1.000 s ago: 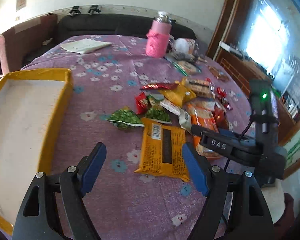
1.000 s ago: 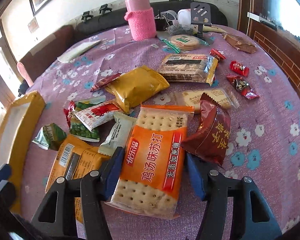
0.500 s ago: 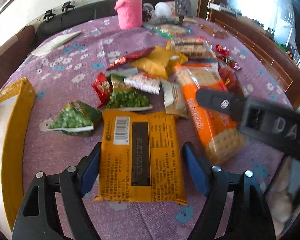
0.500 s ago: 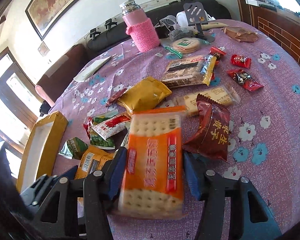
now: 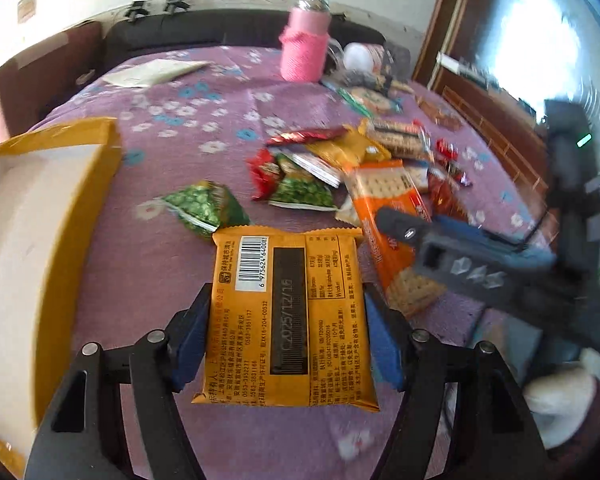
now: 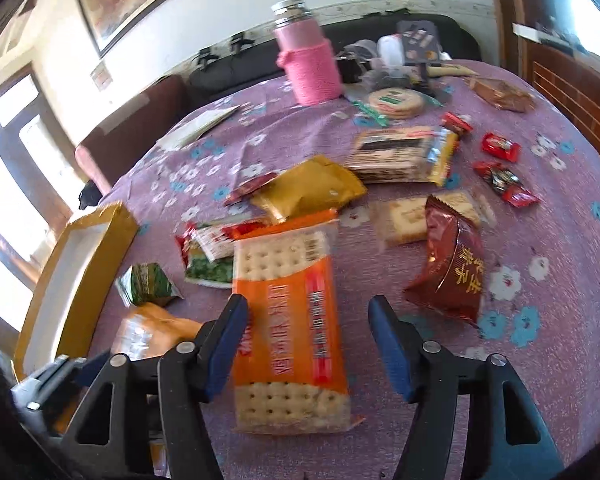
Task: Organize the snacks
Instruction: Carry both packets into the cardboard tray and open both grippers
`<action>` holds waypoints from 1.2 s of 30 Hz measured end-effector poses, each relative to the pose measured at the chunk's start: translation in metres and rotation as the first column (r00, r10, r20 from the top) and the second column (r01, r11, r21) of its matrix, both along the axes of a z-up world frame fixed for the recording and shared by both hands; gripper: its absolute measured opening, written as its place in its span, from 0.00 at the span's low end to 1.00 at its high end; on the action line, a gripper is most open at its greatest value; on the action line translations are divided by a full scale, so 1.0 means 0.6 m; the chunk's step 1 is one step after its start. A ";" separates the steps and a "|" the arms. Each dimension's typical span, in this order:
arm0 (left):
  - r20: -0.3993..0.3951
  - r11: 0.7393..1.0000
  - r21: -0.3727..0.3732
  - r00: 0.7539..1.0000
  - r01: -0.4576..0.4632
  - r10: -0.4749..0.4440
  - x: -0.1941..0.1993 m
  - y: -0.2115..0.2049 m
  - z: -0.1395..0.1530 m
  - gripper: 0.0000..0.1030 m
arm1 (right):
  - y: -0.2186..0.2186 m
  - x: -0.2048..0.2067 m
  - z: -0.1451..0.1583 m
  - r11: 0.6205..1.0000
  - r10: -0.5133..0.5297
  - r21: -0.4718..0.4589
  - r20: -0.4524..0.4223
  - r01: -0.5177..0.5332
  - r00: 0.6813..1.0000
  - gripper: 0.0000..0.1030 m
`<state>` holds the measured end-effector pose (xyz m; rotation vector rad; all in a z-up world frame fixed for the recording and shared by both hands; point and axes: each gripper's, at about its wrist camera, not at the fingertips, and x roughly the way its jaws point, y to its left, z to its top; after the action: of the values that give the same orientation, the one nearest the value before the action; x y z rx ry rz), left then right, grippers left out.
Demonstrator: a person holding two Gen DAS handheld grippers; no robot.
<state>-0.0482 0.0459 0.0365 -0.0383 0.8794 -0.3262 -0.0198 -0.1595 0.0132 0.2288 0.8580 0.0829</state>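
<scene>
Barely begun, by the look of it. Nothing lying in the visible part of the yellow box (image 5: 100,168), its white bottom bare, while every snack sits outside it on the desk (image 5: 204,120).

Closest to the box: an orange barcode packet (image 5: 288,312), just beside its near corner, pinched at both side edges by the left tongs (image 5: 286,340), which have just been closing on it. Probably the first item about to go in.

Further from the box: a cracker pack (image 6: 288,320) lying between the pads of the right tongs (image 6: 308,344). Spread, these, having just been widening, with a clear gap on the side away from the box, so no grip there.

Left to sort, all on the far side from the box: two green pea bags (image 5: 204,210), a gold pouch (image 6: 308,188), a dark red bag (image 6: 452,276), red candies (image 6: 500,148) and several more packs beyond. Nearly the whole job ahead, then.
</scene>
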 end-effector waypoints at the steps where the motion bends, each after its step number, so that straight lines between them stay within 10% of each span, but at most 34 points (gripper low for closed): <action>1: 0.009 1.000 -0.018 1.000 -0.012 0.012 -0.009 0.015 0.008 0.67 | 0.007 0.001 -0.002 1.000 0.007 -0.025 0.002 -0.007 1.000 0.72; 9: 0.057 0.989 -0.091 0.991 -0.118 0.124 -0.066 0.120 0.047 0.67 | 0.046 0.010 -0.016 0.980 0.010 -0.198 -0.024 -0.014 1.000 0.56; 20: 0.073 0.953 -0.152 0.959 -0.261 0.274 -0.082 0.259 0.068 0.67 | 0.050 -0.071 0.084 0.999 0.051 -0.020 0.030 -0.051 0.998 0.55; 27: 0.075 0.920 -0.100 0.919 -0.379 0.387 -0.059 0.352 0.080 0.68 | 0.211 -0.044 0.140 0.937 0.310 0.160 0.022 -0.309 0.951 0.54; 36: -0.030 0.875 -0.063 0.877 -0.480 0.479 -0.022 0.430 0.006 0.68 | 0.451 -0.006 0.071 0.868 0.469 0.234 -0.097 -0.438 0.878 0.54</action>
<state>-0.0617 0.3040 0.0401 -0.3198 0.8411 0.1128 -0.0236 0.1110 0.0558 0.2231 1.0441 0.6083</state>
